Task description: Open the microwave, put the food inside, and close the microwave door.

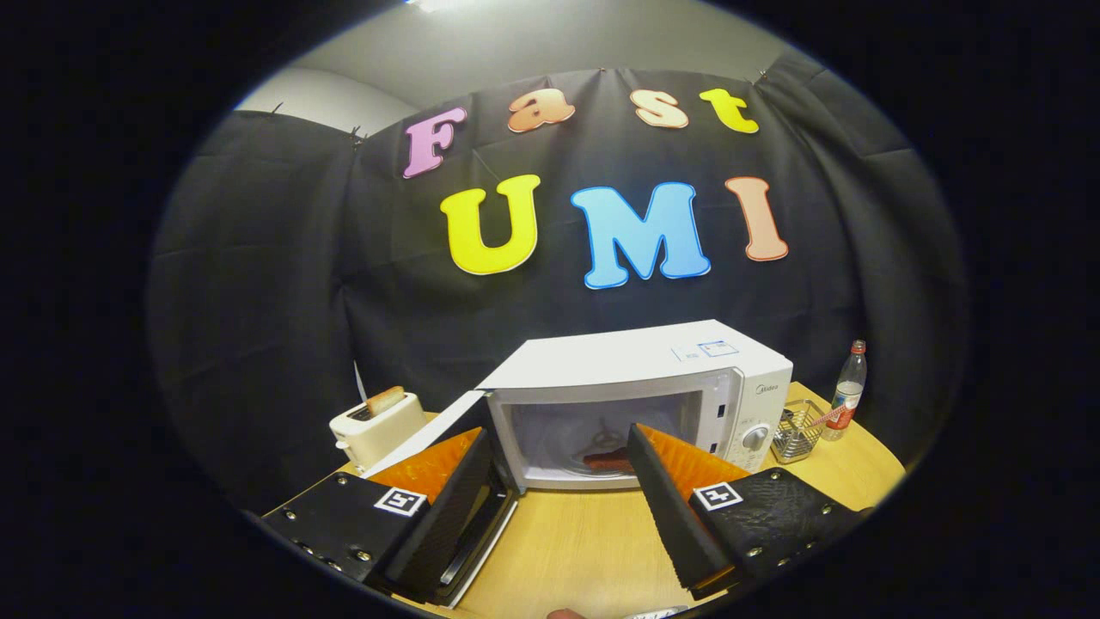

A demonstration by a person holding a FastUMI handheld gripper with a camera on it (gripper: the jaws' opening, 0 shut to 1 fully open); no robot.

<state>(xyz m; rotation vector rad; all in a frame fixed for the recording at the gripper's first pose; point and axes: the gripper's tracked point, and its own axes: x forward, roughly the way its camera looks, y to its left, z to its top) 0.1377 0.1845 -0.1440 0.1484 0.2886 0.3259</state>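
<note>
Gripper view: tool (559,447) spread, empty; food (608,462), likely sausage, beyond in microwave (653,378).

The gripper (559,447) is hovering with fingers spread apart before the white box-shaped microwave (653,387), whose door (430,443) is standing open, reddish food (608,462) lying inside.

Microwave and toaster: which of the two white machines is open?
The microwave: its door swings out beside the open gripper, food inside. The toaster just holds toast.
</note>
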